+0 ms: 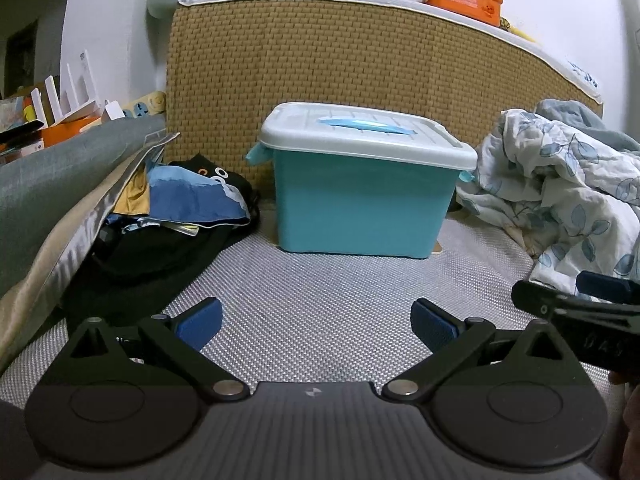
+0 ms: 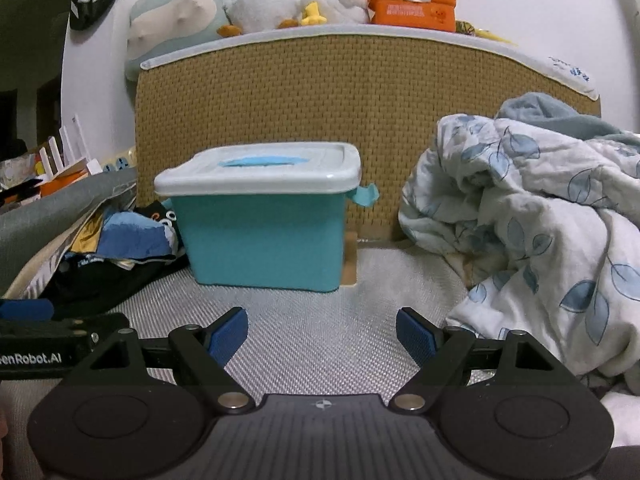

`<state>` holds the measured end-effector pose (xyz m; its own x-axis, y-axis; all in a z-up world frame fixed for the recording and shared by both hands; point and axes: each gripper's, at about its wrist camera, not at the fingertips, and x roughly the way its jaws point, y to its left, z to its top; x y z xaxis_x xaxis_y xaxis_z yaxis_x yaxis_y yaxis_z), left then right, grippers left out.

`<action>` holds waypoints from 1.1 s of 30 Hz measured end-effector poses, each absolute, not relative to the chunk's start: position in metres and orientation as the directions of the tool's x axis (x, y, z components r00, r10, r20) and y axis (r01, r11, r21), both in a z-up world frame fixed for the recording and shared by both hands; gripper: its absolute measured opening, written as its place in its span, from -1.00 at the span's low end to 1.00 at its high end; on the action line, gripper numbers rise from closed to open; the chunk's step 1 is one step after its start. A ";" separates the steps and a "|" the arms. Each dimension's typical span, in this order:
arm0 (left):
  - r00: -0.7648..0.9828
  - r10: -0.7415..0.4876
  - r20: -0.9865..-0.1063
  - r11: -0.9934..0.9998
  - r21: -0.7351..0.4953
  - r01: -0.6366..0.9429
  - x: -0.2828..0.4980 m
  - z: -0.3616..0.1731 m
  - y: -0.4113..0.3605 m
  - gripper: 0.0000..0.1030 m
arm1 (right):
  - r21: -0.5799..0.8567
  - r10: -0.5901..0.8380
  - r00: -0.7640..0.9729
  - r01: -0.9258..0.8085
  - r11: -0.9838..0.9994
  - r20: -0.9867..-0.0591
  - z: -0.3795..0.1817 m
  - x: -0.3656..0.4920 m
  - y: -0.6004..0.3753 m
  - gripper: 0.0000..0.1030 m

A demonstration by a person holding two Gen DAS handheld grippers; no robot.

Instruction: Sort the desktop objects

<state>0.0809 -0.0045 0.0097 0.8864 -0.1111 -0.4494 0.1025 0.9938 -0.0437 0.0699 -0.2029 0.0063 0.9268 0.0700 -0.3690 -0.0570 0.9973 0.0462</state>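
A teal storage box [image 1: 356,208] with a pale grey lid [image 1: 360,132] and a blue handle stands closed on the grey woven mat, against a woven tan headboard. It also shows in the right wrist view [image 2: 264,240]. My left gripper [image 1: 316,322] is open and empty, low over the mat, short of the box. My right gripper [image 2: 322,334] is open and empty, beside the left one, also short of the box. The right gripper's side shows at the right edge of the left wrist view [image 1: 580,312]. The left gripper's side shows at the left edge of the right wrist view [image 2: 60,340].
A pile of dark and blue clothes [image 1: 180,208] lies left of the box, next to a grey cushion [image 1: 60,172]. A leaf-print quilt [image 2: 532,232] is heaped on the right. Plush toys and an orange first-aid box [image 2: 412,8] sit on top of the headboard [image 2: 320,92].
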 end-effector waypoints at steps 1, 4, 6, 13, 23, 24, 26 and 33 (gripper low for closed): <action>0.886 -0.112 -0.451 0.994 -0.046 0.102 0.081 0.009 -0.004 1.00 | 0.041 0.070 0.925 -0.059 0.997 -0.372 0.005 0.070 -0.202 0.65; 0.884 -0.112 -0.454 0.994 -0.049 0.100 0.081 0.008 -0.004 1.00 | 0.039 0.075 0.922 -0.065 0.997 -0.379 0.003 0.071 -0.200 0.65; 0.884 -0.110 -0.455 0.994 -0.050 0.098 0.081 0.007 -0.004 1.00 | 0.042 0.079 0.920 -0.069 0.997 -0.383 0.002 0.071 -0.199 0.65; 0.886 -0.114 -0.450 0.993 -0.064 0.096 0.082 0.007 -0.002 1.00 | 0.047 0.082 0.914 -0.070 0.996 -0.396 -0.001 0.074 -0.197 0.65; 0.884 -0.118 -0.452 0.993 -0.059 0.103 0.082 0.006 -0.004 1.00 | 0.035 0.093 0.912 -0.086 0.996 -0.401 -0.003 0.074 -0.192 0.65; 0.884 -0.117 -0.453 0.993 -0.060 0.101 0.082 0.006 -0.004 1.00 | 0.033 0.092 0.911 -0.086 0.996 -0.401 -0.003 0.073 -0.192 0.65; 0.882 -0.118 -0.456 0.993 -0.064 0.100 0.083 0.006 -0.004 1.00 | 0.032 0.095 0.912 -0.090 0.995 -0.400 -0.003 0.073 -0.191 0.65; 0.880 -0.123 -0.458 0.992 -0.069 0.103 0.083 0.005 -0.003 1.00 | 0.036 0.094 0.911 -0.087 0.996 -0.403 -0.003 0.074 -0.192 0.65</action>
<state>0.0831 -0.0032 0.0050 0.8802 -0.1230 -0.4584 0.1029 0.9923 -0.0688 0.0741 -0.1921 -0.0028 0.9105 0.0944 -0.4026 -0.0874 0.9955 0.0359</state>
